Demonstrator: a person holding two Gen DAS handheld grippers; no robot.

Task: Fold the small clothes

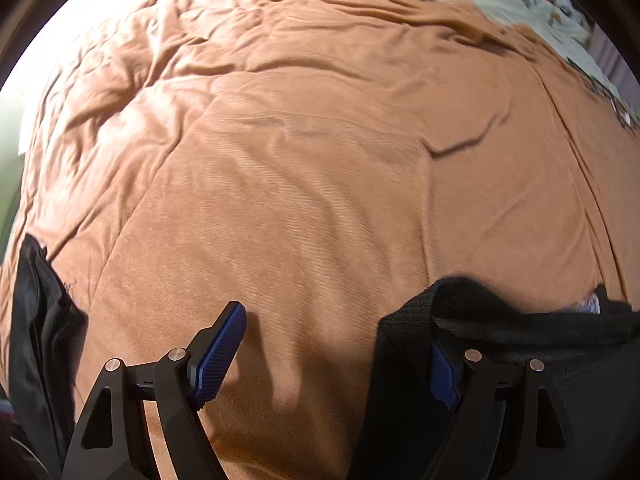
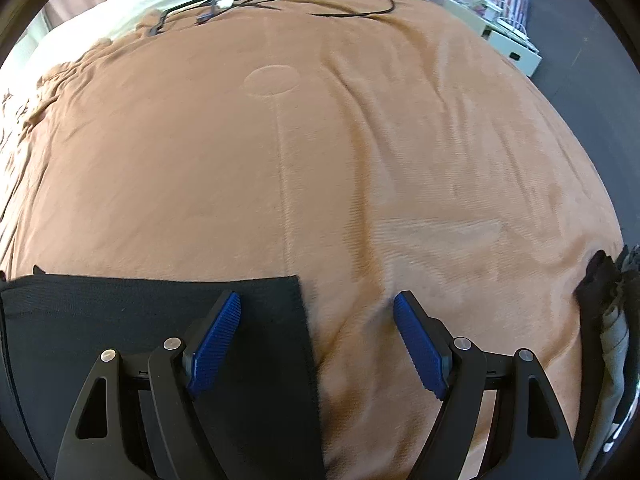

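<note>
I have both grippers low over the blanket (image 2: 320, 160). The left gripper (image 1: 340, 344) and right gripper (image 2: 318, 336) each have jaws spread wide, gripping nothing. The black garment (image 2: 160, 320) lies flat between them, its edges under my inner fingers. I judge the fold barely begun: no doubled layer is visible. More dark clothes (image 2: 600, 300) wait at right.

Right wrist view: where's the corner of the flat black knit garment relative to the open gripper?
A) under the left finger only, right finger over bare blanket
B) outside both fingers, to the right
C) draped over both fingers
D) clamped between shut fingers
A: the flat black knit garment ends between the right gripper fingers; the other finger sits over the brown fleece blanket.
</note>
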